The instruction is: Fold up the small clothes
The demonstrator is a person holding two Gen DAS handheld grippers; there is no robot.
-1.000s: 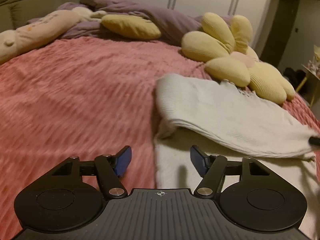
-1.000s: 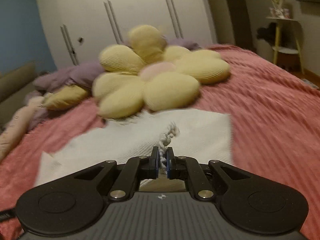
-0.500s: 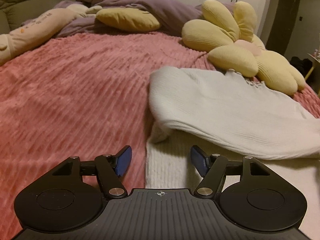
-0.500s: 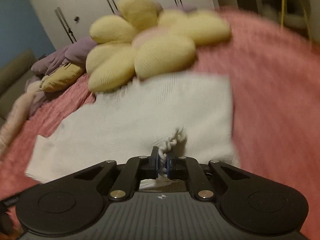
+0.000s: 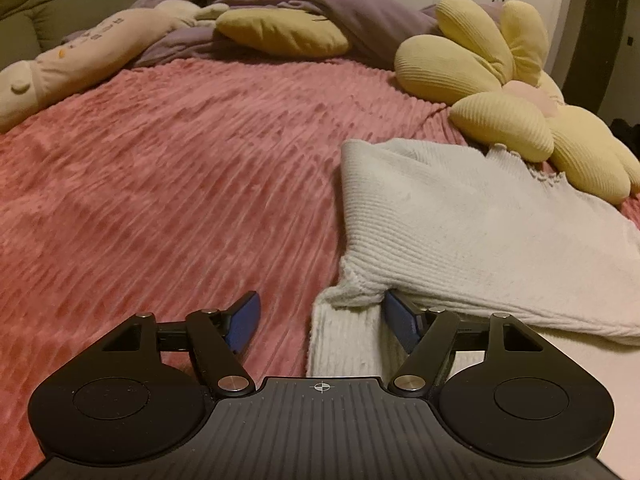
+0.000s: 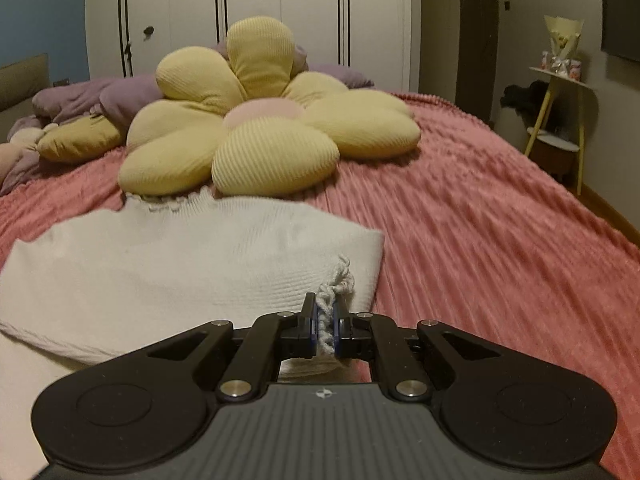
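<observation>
The right hand-held gripper (image 6: 325, 326) is clamped on the knitted edge of a white sweater (image 6: 192, 272), folded over on the pink bed (image 6: 480, 240) just before a yellow flower cushion (image 6: 256, 128).

A home bedroom. A bed (image 6: 480, 220) under a pink ribbed blanket (image 5: 180, 180) fills both views. On it lie a yellow flower cushion (image 6: 260, 128), a purple duvet (image 5: 320, 4) and a long plush toy (image 5: 80, 64). Behind the bed stands a white wardrobe (image 6: 280, 20); to the bed's right, a small yellow side table (image 6: 556, 120) and a wall-mounted TV (image 6: 620, 16).
</observation>
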